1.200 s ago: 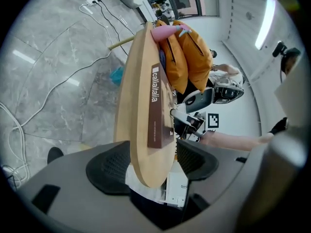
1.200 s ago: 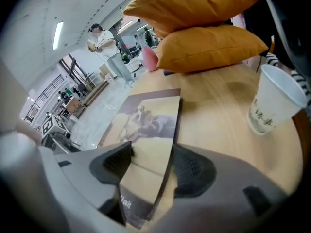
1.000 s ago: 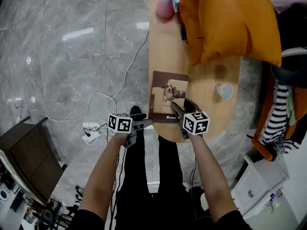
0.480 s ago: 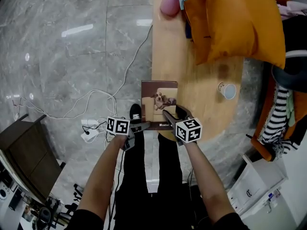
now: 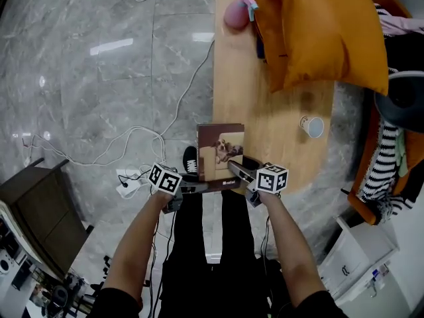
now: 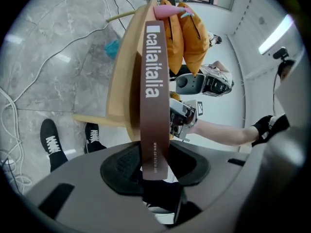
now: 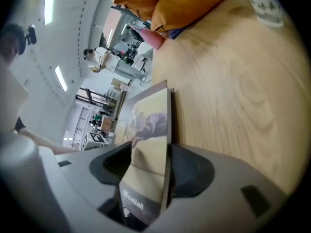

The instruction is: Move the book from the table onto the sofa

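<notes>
The book (image 5: 220,152) overhangs the near left edge of the wooden table (image 5: 285,151), held at its near end by both grippers.

- **Left gripper** (image 5: 197,189): its jaws have just been closing and now pinch the brown spine. Only this gripper's view shows the spine's white lettering, "caliaitalia".
- **Right gripper** (image 5: 236,171): it is clamped on the front cover, where its own view reads "caliait".

The head view shows the whole cover, with a dog pictured on it. From the book:

- a paper cup (image 5: 311,126) at 3 o'clock
- orange cushions (image 5: 318,32) at 1 o'clock
- a white cable (image 5: 119,141) on the grey marble floor (image 5: 86,78) at 9 o'clock
</notes>
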`<state>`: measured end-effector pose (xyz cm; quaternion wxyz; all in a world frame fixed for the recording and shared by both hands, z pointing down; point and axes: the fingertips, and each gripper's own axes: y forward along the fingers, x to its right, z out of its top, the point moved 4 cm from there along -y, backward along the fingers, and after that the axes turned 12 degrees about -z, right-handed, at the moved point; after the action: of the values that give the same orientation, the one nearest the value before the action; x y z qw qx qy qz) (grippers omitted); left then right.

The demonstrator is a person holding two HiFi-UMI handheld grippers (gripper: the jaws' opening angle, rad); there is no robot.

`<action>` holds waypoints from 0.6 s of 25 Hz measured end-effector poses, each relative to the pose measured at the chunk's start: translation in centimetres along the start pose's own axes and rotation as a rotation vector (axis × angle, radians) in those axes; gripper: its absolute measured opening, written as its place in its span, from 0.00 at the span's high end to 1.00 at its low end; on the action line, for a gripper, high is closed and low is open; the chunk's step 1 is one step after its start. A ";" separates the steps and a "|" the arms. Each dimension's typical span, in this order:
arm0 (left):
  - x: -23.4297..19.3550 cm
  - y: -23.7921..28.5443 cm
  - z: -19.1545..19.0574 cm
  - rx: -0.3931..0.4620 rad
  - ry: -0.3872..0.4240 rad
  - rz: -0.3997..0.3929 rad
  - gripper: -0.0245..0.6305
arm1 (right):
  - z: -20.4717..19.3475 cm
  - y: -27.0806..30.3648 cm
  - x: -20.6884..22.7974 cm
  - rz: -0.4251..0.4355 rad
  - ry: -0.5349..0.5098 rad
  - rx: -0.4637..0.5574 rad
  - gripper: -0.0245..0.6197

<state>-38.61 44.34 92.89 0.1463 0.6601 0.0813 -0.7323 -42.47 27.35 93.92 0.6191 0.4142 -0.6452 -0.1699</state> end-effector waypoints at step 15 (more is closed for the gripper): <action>11.3 -0.8 -0.9 0.177 0.041 -0.154 0.74 | 3.1 -11.0 -6.2 0.242 0.033 0.114 0.57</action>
<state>-38.95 44.20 81.52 0.0290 0.6772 0.0698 -0.7319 -42.46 24.49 81.19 0.6212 0.3706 -0.6886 -0.0503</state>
